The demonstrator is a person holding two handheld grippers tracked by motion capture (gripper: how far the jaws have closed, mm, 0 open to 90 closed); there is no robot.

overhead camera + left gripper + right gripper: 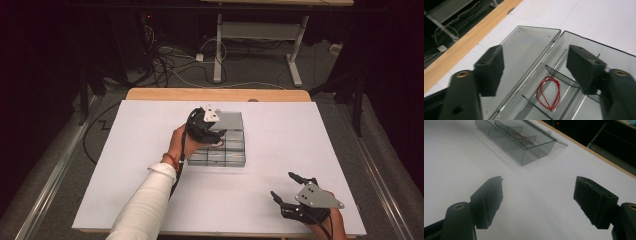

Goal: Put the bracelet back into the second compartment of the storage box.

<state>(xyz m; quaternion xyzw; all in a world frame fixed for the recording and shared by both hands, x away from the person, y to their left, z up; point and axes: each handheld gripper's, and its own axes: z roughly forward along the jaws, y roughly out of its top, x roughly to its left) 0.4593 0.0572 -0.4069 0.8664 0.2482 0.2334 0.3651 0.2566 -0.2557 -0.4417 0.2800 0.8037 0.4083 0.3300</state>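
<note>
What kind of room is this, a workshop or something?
Probably a lab recording setup: a white-covered table, dark curtained surroundings, loose cables on the floor, and a person holding a tool in each hand.

A white tabletop [280, 195] covers most of the high view, and a strip of bare wood [215, 94] shows along its far edge. On the grey floor behind it lie several tangled cables [170, 62] (black and white ones). A white desk frame [260, 35] stands farther back. The surroundings are dark.
</note>
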